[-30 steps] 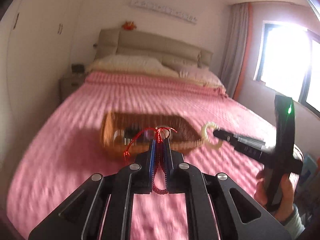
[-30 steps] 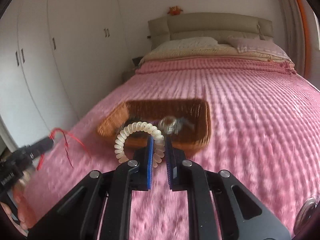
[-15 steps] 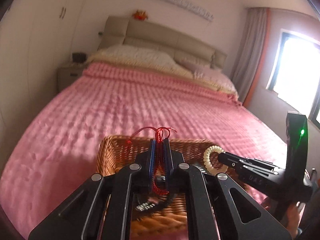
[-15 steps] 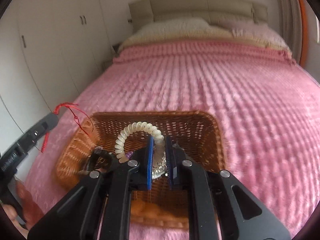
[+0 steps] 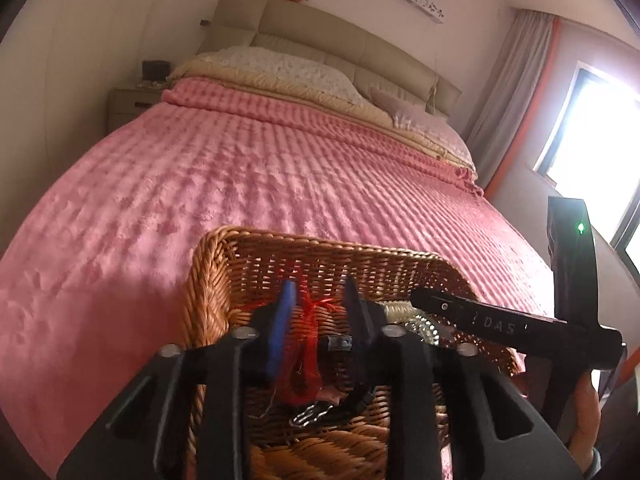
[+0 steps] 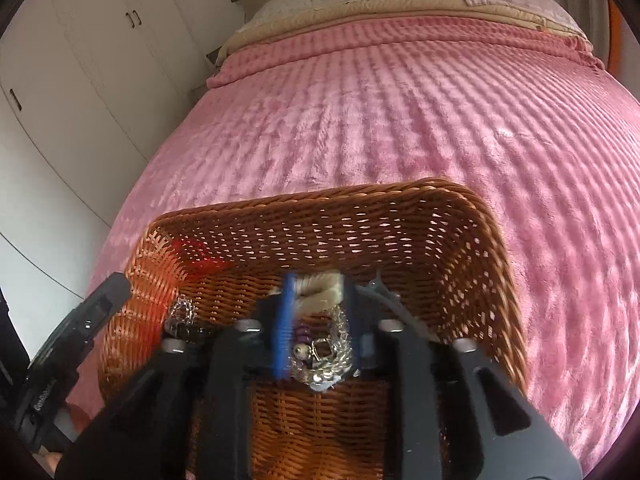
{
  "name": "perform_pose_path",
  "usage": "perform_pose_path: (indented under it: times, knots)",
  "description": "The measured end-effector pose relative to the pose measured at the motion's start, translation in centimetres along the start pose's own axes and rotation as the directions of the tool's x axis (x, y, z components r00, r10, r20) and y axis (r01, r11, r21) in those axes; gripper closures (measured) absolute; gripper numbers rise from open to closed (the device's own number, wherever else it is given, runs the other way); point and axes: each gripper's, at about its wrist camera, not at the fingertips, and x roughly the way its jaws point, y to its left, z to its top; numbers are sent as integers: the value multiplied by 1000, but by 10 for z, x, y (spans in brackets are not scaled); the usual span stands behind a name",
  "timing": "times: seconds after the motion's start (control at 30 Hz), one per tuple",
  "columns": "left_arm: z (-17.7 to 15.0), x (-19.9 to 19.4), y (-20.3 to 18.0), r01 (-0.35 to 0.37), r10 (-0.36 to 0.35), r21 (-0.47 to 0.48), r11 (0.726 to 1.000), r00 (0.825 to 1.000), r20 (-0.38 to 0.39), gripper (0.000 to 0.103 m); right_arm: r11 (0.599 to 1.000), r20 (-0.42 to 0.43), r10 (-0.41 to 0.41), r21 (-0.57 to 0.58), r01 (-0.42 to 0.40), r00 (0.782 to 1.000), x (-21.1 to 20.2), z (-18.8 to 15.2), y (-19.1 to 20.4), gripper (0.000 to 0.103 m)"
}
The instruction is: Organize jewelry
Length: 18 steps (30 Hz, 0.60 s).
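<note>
Right now both grippers hang over the wicker basket (image 5: 208, 264), jaws opening. Between the left gripper's (image 5: 316, 304) spread fingers the red cord bracelet (image 5: 310, 320) hangs slack, running lengthwise along them toward the basket floor; the pads look clear of it. Beside it, the right gripper (image 6: 318, 292) has the cream coil bracelet (image 6: 320, 290) lying crosswise between its parting fingers, above a silver chain (image 6: 332, 344). Beyond lies the pink bedspread (image 6: 400, 100).
</note>
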Motion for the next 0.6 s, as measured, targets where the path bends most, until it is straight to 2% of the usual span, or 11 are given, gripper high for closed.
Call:
perform_pose_path:
  times: [0.13,0.2,0.3,0.4,0.47,0.53,0.6]
  knots:
    - [1,-26,-11,21,-22,4,1000,999,42,56,999,41,1,-42,1,999,-24,-9,6,68]
    - [0,-41,-18,22,-23,17,1000,997,67,53,997,64,4,-77,1,998,-43,-18,13,68]
    - [-9,-81,-36,14,-21,55,998,992,126,36,991,127,0,-135,17,992,-80,-37,25,60]
    - [-18,-112,-49,-4,-12,94,996,985,172,33,984,207,-5,-175,42,978,-116,-60,32,52]
    - [-30,-134,-58,-21,-3,120,993,981,196,27,980,262,-3,-191,55,965,-140,-80,35,46]
    - [-49,-152,-64,-52,21,133,990,974,224,15,978,319,0,-200,67,948,-161,-105,35,41]
    - [-71,-164,-67,-85,49,141,986,969,243,12,976,370,-13,-198,92,929,-175,-128,31,37]
